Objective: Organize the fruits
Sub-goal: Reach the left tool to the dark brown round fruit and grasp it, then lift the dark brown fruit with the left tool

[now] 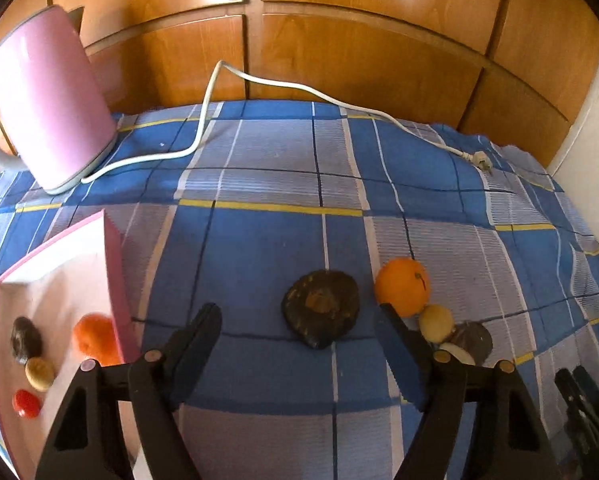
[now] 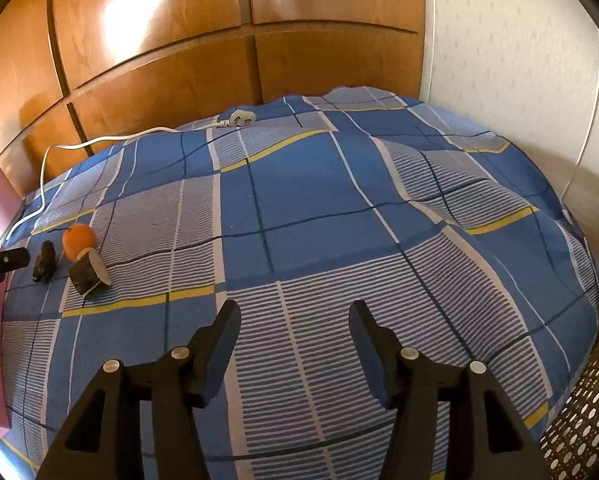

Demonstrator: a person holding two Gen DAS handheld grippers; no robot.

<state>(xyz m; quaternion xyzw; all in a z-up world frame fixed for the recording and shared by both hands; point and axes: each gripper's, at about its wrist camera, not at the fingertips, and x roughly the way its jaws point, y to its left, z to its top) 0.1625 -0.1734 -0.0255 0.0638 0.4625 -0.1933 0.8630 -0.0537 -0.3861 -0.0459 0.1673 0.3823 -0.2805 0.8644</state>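
A flat dark brown fruit (image 1: 320, 308) lies on the blue checked cloth (image 1: 259, 240), just ahead of and between the fingertips of my left gripper (image 1: 298, 312), which is open and not touching it. To its right sit an orange (image 1: 402, 286), a small yellow fruit (image 1: 436, 323) and a dark cut piece (image 1: 471, 342). At the left, a pink tray (image 1: 113, 264) holds a dark fruit (image 1: 25, 340), an orange fruit (image 1: 93, 338), a tan fruit (image 1: 39, 374) and a red one (image 1: 26, 403). My right gripper (image 2: 294, 308) stands open over bare cloth, well right of the orange (image 2: 78, 240) and cut piece (image 2: 88, 274).
A pink kettle (image 1: 47, 100) stands at the back left; its white cord (image 1: 299, 88) runs across the cloth to a plug (image 1: 481, 159). Wooden cabinet doors (image 1: 339, 40) rise behind. A white wall (image 2: 499, 60) and a woven surface (image 2: 579, 420) lie to the right.
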